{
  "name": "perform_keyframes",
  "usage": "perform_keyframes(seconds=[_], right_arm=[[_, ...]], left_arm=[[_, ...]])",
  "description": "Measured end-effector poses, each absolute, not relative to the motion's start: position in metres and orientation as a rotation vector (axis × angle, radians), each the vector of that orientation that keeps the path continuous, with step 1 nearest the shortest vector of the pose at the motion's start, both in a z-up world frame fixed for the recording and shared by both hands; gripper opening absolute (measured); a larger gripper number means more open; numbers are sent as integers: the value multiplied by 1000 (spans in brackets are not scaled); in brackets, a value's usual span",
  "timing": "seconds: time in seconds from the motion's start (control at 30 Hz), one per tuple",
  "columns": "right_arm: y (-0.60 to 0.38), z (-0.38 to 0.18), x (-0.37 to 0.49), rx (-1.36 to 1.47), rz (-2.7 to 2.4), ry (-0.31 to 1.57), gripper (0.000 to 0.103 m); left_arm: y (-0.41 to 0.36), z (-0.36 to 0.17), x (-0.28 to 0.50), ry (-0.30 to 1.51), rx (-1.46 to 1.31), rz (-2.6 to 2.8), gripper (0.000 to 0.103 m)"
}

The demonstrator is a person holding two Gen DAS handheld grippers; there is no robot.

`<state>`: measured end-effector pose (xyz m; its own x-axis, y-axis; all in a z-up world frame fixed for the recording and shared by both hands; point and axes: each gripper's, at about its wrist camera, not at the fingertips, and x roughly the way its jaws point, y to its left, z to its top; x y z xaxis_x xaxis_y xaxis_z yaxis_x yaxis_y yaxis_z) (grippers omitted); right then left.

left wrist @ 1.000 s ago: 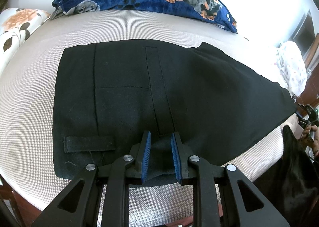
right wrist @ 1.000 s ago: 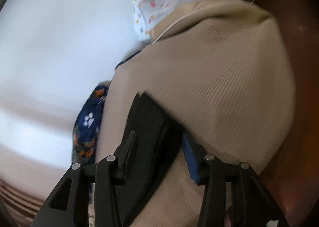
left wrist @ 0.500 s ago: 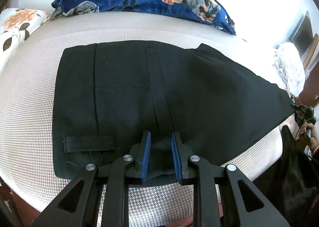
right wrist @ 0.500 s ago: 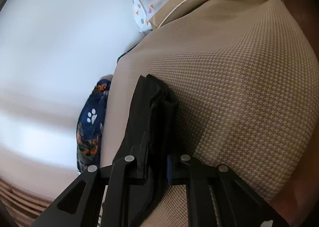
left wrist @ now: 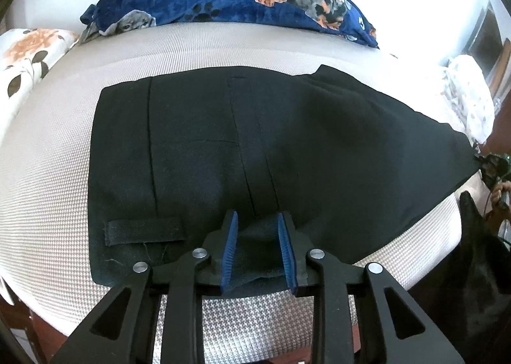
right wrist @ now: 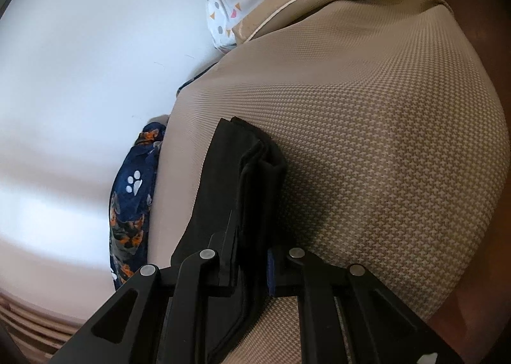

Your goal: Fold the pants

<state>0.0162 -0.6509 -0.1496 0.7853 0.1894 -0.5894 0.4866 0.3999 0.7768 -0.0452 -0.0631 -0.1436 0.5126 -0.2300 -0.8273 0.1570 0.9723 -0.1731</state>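
Across the beige houndstooth bed (left wrist: 48, 204), black pants (left wrist: 287, 156) spread flat, waist end nearest the left gripper (left wrist: 258, 249), whose blue pads (left wrist: 230, 246) stand apart around a raised bunch of waistband fabric, apparently pinning that end while the other gets handled. Over at the leg end, right gripper (right wrist: 252, 268) clamped on the stacked hems, likely ready to carry them toward the waist. Compared with a second ago: right fingers wide then, closed on cloth now; left unchanged.
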Motion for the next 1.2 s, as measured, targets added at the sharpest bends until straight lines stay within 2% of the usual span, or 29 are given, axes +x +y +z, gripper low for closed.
perform_keyframes(seconds=[0.27, 0.43, 0.53, 0.6, 0.63, 1.2], right_arm=[[-648, -148, 23, 1172, -241, 695, 13], [-647, -151, 21, 1221, -216, 675, 23], [-645, -148, 24, 1197, -228, 679, 23], [-644, -146, 26, 1168, -251, 701, 13], [-644, -145, 27, 1147, -263, 717, 12], [-626, -129, 31, 1078, -236, 715, 13]], left_arm=[[-66, -144, -47, 1002, -71, -229, 29], [-70, -143, -47, 998, -39, -216, 32], [-71, -143, -47, 996, -18, -208, 34], [-72, -143, -46, 996, -8, -203, 36], [-72, -143, -46, 997, -5, -202, 36], [-74, -143, -46, 997, 21, -191, 39]])
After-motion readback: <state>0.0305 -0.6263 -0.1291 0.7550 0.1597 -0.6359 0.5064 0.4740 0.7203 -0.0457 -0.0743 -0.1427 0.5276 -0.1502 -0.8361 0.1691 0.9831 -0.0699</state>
